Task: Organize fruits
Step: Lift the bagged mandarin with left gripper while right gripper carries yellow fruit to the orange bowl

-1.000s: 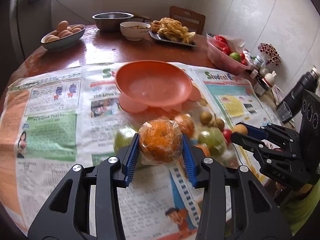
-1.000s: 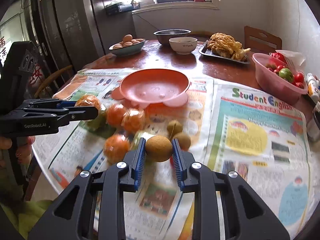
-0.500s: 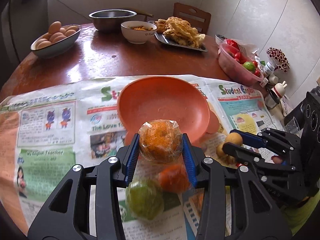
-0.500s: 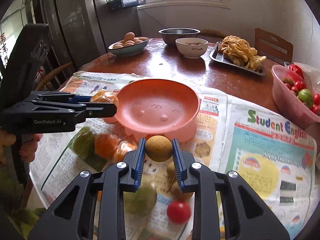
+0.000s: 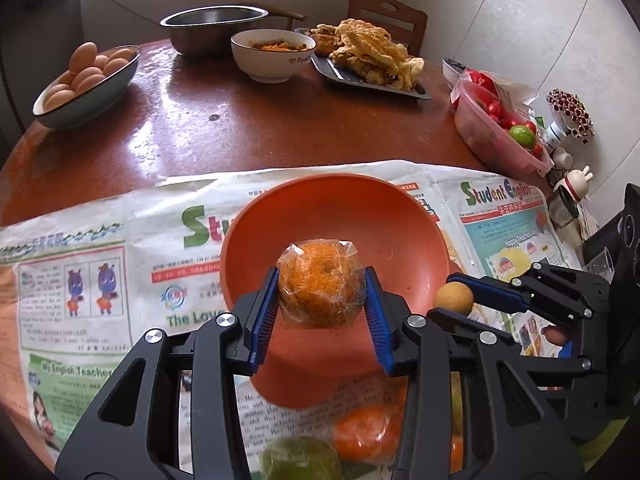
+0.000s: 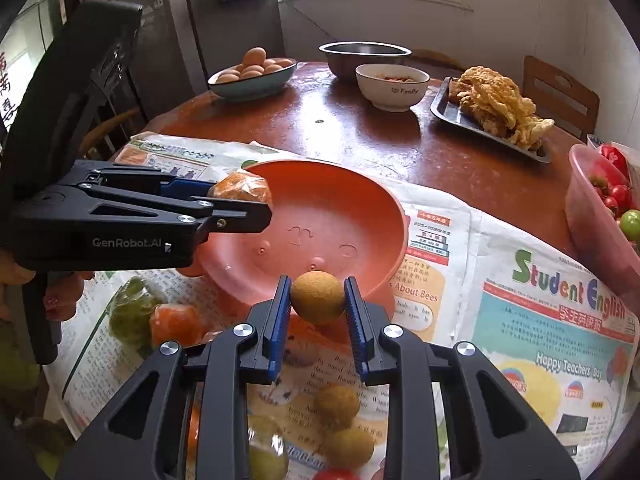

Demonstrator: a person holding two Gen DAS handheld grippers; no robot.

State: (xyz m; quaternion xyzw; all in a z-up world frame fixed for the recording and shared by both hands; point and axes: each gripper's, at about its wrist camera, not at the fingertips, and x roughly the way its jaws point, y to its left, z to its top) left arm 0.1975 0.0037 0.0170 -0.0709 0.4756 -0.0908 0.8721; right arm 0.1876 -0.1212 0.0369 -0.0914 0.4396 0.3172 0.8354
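My left gripper [image 5: 322,286] is shut on a plastic-wrapped orange [image 5: 320,284] and holds it above the near part of the orange-red bowl [image 5: 404,224]. In the right wrist view this gripper [image 6: 244,196] and orange [image 6: 240,186] hang over the bowl's left rim [image 6: 360,184]. My right gripper [image 6: 318,298] is shut on a small brown round fruit [image 6: 317,296], just above the bowl's near rim. It shows at the right in the left wrist view [image 5: 454,298]. The bowl is empty.
Loose fruit lies on the newspaper [image 6: 540,320] near me: wrapped oranges [image 5: 366,436], a green fruit [image 5: 300,458], brown fruits [image 6: 336,402]. Farther back stand an egg bowl [image 5: 86,88], steel bowl [image 5: 216,28], white bowl [image 5: 272,56], fried-food tray [image 5: 372,64] and pink tomato tub [image 5: 496,136].
Both grippers have moved forward with their fruit, from over the loose pile to over the orange-red bowl. Both stay shut on their fruit.
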